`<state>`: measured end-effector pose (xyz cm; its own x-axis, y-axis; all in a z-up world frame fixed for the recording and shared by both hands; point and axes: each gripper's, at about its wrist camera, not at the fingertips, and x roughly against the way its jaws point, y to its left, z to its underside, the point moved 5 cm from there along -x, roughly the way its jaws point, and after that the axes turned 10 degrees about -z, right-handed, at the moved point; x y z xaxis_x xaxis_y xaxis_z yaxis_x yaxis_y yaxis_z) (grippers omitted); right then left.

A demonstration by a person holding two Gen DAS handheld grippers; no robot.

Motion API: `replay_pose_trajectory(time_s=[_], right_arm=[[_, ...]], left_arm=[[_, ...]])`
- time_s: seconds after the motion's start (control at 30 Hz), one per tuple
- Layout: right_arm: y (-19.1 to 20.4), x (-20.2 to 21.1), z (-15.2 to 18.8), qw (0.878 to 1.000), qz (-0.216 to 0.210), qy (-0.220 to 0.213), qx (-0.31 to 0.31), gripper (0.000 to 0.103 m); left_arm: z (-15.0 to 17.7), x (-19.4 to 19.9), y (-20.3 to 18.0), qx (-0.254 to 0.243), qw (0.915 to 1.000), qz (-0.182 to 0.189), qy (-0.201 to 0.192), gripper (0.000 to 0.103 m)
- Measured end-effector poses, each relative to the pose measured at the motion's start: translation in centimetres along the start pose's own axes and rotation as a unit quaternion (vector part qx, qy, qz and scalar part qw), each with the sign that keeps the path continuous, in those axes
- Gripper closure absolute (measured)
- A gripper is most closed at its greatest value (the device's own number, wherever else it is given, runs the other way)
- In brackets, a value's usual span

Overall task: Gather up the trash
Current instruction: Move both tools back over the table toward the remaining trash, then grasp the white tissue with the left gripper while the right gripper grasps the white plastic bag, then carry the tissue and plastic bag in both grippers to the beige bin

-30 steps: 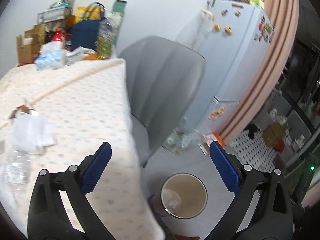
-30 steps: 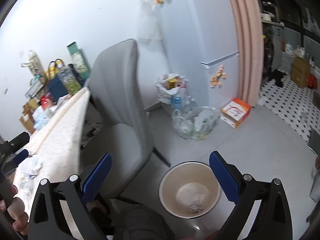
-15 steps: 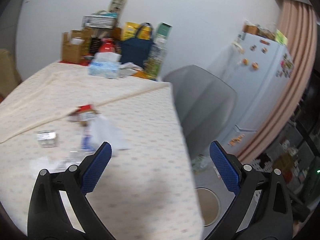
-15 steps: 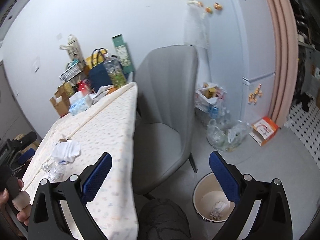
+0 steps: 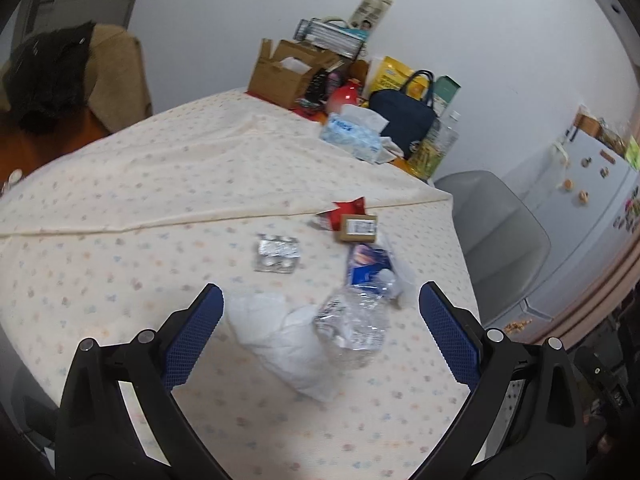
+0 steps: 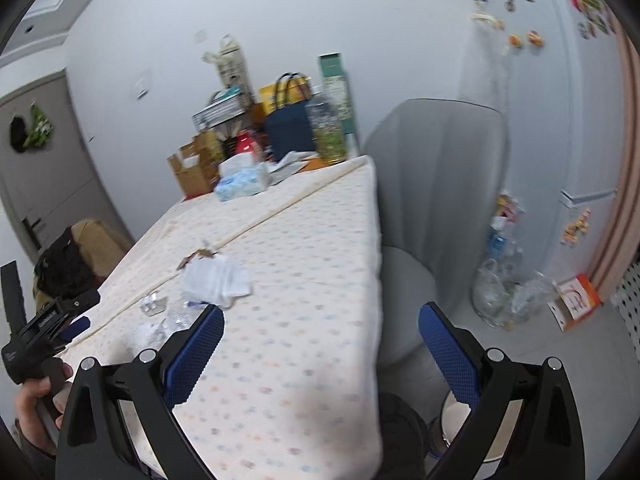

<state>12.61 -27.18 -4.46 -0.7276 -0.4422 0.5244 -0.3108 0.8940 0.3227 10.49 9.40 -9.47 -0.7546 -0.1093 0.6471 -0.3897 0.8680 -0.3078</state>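
A table (image 5: 120, 184) under a dotted cloth fills the view ahead of the left gripper (image 5: 320, 316), whose jaws stand wide apart and empty. Just beyond its fingertips, between them, lie a white crumpled tissue (image 5: 280, 336) and, touching it, a crushed clear plastic bottle (image 5: 356, 320). Farther ahead sit a small brown box (image 5: 358, 228) and a foil pill sheet (image 5: 278, 255). The bottle looks light, springy and slippery; pinching its flattened middle seems safest. The right gripper (image 6: 320, 344) hovers wide open and empty off the table's near corner.
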Motion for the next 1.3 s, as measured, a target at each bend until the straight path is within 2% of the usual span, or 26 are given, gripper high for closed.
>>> replay_pose_trajectory(time_s=[0.1, 0.37, 0.53, 0.6, 0.63, 0.7, 0.77, 0.83, 0.93, 0.97, 1.03, 1.1, 1.2, 1.3], right_arm=[[2.1, -2.0, 0.1, 0.999, -0.021, 0.022, 0.018, 0.012], [6.7, -8.1, 0.5, 0.994, -0.062, 0.074, 0.045, 0.025], [8.8, -11.2, 1.0, 0.991, -0.076, 0.095, 0.063, 0.028], [9.2, -12.3, 1.1, 0.989, -0.081, 0.101, 0.069, 0.032], [9.4, -12.8, 1.2, 0.989, -0.082, 0.104, 0.073, 0.033], [9.8, -13.9, 1.1, 0.987, -0.086, 0.111, 0.076, 0.037], [10.5, -15.1, 1.0, 0.986, -0.091, 0.118, 0.08, 0.038], [11.4, -16.6, 1.0, 0.983, -0.097, 0.127, 0.091, 0.038], [12.8, -18.6, 0.9, 0.979, -0.104, 0.134, 0.108, 0.044], [13.2, -19.3, 1.0, 0.979, -0.104, 0.137, 0.112, 0.049], [13.7, -20.7, 1.2, 0.977, -0.104, 0.148, 0.116, 0.063], [13.9, -21.5, 1.4, 0.975, -0.106, 0.159, 0.117, 0.085], [13.8, -20.7, 1.2, 0.975, -0.122, 0.15, 0.109, 0.096], [13.3, -18.9, 0.9, 0.977, -0.129, 0.132, 0.102, 0.098]], left_arm=[[0.2, -0.7, 1.8, 0.019, 0.9997, -0.006, 0.012, 0.006], [1.2, -3.1, 3.7, 0.037, 0.9977, -0.01, 0.056, 0.028], [2.3, -5.0, 3.7, 0.031, 0.9961, -0.021, 0.08, 0.028], [2.8, -5.7, 3.6, 0.025, 0.9954, -0.025, 0.088, 0.032], [3.0, -6.0, 3.6, 0.024, 0.9951, -0.026, 0.092, 0.037], [3.6, -6.8, 3.4, 0.02, 0.9934, -0.028, 0.109, 0.056], [3.9, -7.1, 3.1, 0.007, 0.9929, -0.037, 0.113, 0.08], [4.0, -7.3, 2.8, 0.0, 0.9923, -0.028, 0.121, 0.095], [3.4, -6.6, 3.1, 0.0, 0.9946, -0.036, 0.097, 0.097], [3.0, -6.2, 3.3, 0.002, 0.9955, -0.037, 0.088, 0.097], [2.3, -5.5, 3.5, 0.004, 0.9964, -0.04, 0.074, 0.097], [1.7, -4.6, 3.7, 0.004, 0.9971, -0.041, 0.064, 0.097], [1.0, -3.8, 3.4, 0.0, 0.9978, -0.037, 0.054, 0.097], [0.6, -3.2, 2.7, -0.004, 0.9986, -0.03, 0.044, 0.097]])
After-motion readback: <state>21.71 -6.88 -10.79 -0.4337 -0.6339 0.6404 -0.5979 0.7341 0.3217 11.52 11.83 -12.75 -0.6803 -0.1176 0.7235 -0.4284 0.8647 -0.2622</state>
